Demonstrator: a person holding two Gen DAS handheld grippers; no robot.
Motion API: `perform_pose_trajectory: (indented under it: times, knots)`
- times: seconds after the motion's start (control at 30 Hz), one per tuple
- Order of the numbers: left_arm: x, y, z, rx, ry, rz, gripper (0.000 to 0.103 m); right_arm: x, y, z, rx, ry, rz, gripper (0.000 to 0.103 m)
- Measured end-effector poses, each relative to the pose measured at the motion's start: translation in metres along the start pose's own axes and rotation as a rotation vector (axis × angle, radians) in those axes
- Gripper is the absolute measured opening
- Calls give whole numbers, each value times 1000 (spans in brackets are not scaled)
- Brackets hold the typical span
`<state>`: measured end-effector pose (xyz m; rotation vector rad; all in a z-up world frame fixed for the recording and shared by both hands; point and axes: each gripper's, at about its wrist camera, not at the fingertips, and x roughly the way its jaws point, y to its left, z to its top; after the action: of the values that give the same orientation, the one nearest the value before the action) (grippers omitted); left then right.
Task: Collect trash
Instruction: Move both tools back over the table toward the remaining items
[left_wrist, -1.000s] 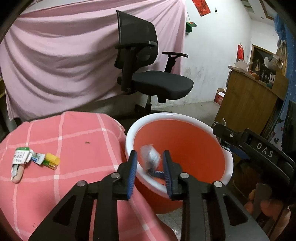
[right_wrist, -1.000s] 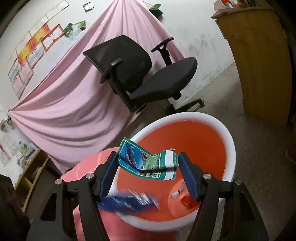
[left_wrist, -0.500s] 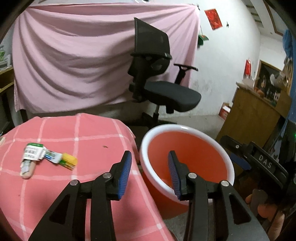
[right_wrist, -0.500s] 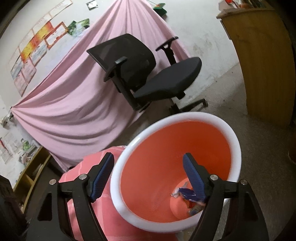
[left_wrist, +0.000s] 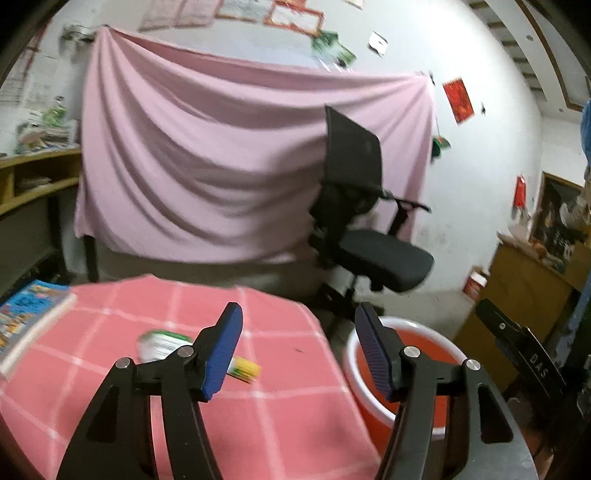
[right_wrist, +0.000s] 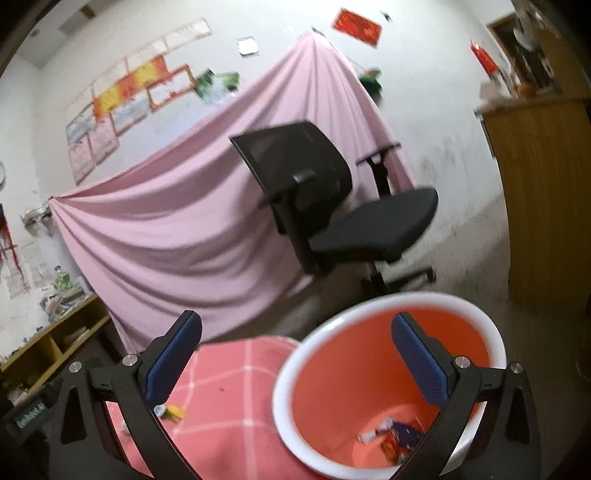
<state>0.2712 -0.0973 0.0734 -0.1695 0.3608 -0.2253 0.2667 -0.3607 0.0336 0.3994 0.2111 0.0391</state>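
Both claws empty: my left gripper (left_wrist: 297, 349) has just been opening, jaws apart over the pink checked tablecloth (left_wrist: 177, 398), nothing between. My right gripper (right_wrist: 295, 356) also just opened, spread wide above the orange bin (right_wrist: 373, 363), nothing held. Dropped wrappers (right_wrist: 393, 437) lie on bin bottom. Green-yellow wrapper (left_wrist: 166, 343) on cloth, blurred. Book (left_wrist: 27, 325) at cloth's left edge.

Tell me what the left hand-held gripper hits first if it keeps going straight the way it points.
Probably the pink checked tablecloth: the open, empty left hand-held gripper points slightly downward over its far edge, between the wrapper litter and the orange bin. Depth is unclear; it might clear the edge and meet the floor.
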Motion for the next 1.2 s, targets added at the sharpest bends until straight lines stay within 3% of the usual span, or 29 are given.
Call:
perform_pose_trajectory:
  times: [0.1,0.17,0.33,0.4,0.63,0.87,1.03,1.2]
  knots:
    - [-17,20,3,-3,-49,43,67,-1,19,-2,-29,-40,25,103]
    - [-27,32,5,-8,-84,65,80,0,30,-4,-45,-60,41,103]
    - [-52,63,4,-13,-161,117,84,-1,60,-10,-93,-109,89,103]
    - [-60,76,2,-12,-189,149,102,-2,69,-14,-114,-116,108,103]
    - [-82,121,-13,-52,-256,215,102,5,109,-32,-222,-96,187,103]
    - [-82,152,-22,-74,-241,263,102,16,139,-51,-353,-74,222,103]
    - [-68,159,-32,-31,-212,309,102,37,153,-65,-489,-10,173,103]
    - [-51,154,-37,31,-155,294,102,66,151,-74,-545,113,137,103]
